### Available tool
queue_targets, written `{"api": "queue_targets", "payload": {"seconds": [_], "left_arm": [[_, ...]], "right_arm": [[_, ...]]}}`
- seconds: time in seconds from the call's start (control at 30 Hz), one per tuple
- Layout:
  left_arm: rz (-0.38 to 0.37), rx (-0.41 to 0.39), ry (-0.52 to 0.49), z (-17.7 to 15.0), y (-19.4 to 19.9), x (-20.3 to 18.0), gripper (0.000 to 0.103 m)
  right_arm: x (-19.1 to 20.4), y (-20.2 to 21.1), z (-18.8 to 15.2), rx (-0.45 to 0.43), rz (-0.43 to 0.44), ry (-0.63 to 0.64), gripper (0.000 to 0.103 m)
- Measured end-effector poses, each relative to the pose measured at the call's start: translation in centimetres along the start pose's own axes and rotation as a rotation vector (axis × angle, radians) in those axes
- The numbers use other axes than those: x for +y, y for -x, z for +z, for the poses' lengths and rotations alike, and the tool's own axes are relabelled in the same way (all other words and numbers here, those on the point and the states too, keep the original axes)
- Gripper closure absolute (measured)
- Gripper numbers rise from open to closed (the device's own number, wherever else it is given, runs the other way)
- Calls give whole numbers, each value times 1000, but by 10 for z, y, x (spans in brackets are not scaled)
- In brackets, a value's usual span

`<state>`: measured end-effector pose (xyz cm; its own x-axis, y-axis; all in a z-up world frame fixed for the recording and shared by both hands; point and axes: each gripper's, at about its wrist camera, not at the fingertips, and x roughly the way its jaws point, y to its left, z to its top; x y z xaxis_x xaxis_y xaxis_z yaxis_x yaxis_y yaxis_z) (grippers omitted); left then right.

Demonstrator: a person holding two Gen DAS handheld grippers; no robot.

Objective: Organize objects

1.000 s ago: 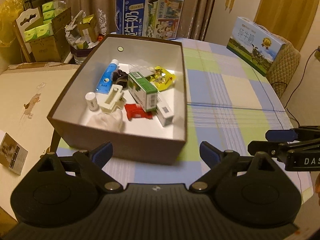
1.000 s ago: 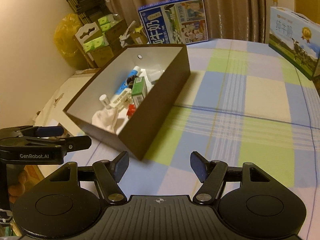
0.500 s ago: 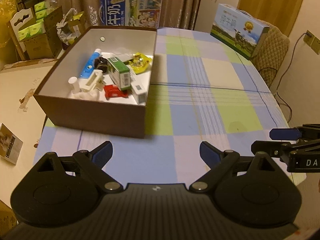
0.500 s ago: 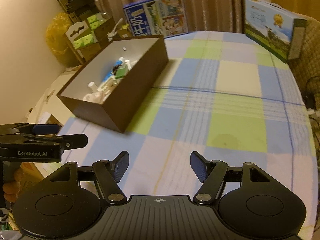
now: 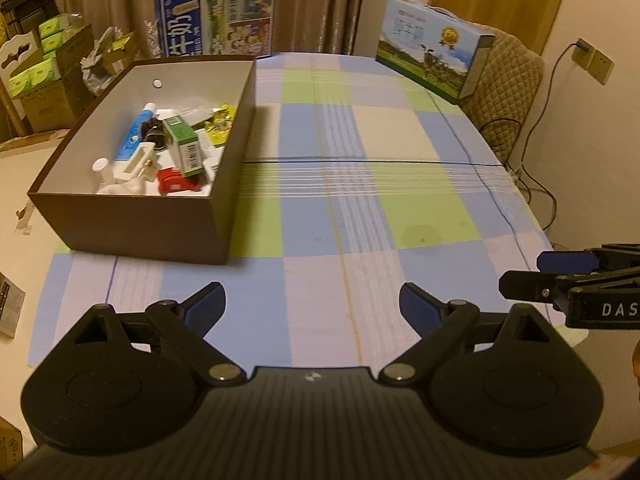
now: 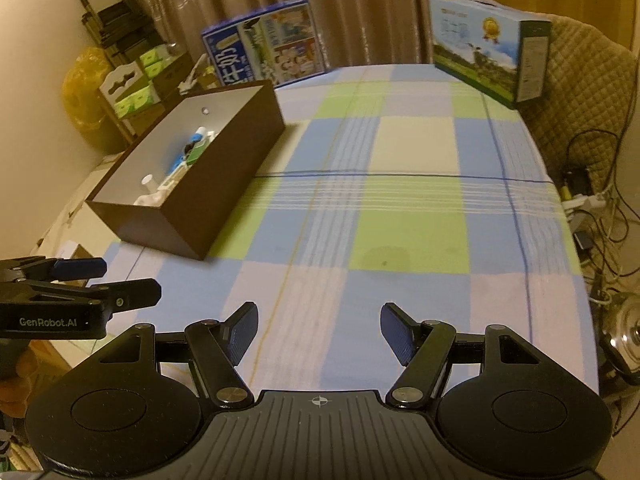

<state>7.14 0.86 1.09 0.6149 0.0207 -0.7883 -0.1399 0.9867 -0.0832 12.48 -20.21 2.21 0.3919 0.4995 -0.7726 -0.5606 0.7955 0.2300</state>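
A brown box [image 5: 132,224] [image 6: 236,160] stands on the left part of the checked tablecloth [image 5: 360,184] [image 6: 400,208]. Inside lie several small items: a blue tube [image 5: 134,136], a green carton [image 5: 182,140], a red packet [image 5: 174,180], a yellow pouch [image 5: 222,120] and white pieces [image 5: 136,160]. My left gripper [image 5: 312,308] hangs open over the near edge of the table, right of the box, with nothing between its fingers. My right gripper [image 6: 318,328] is also open and empty, over the near middle of the cloth.
A blue milk carton [image 5: 216,18] [image 6: 264,48] stands at the table's far edge behind the box. A blue-and-green gift box [image 5: 432,48] [image 6: 488,48] sits far right beside a quilted chair [image 5: 512,92]. Cardboard boxes [image 5: 40,72] crowd the floor left; cables [image 6: 588,216] trail right.
Both grippers have drawn back from the brown box, which now looks smaller and further left. More of the checked cloth shows in front of them. Neither jaw opening changed.
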Motion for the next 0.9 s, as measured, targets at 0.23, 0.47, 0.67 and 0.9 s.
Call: {"api": "queue_targets", "payload": {"seconds": [0.23,0.47,0.67,0.9], "left_arm": [[-12,-10,-15,-3,3,-16,11],[-17,-17,-16,-7,7,-22,11],[-9,-17,-18,-12,9,-25,11],[0,-26,-9,-14,13,-25,11]], "right_arm": [[-11,13,-7,-17,-12,-20,38],[-12,20,-13,-23,-15,-22,38],[-11,20,-13,-22,-12,-20,38],[-9,20,-15,-22,-5,-15,38]]}}
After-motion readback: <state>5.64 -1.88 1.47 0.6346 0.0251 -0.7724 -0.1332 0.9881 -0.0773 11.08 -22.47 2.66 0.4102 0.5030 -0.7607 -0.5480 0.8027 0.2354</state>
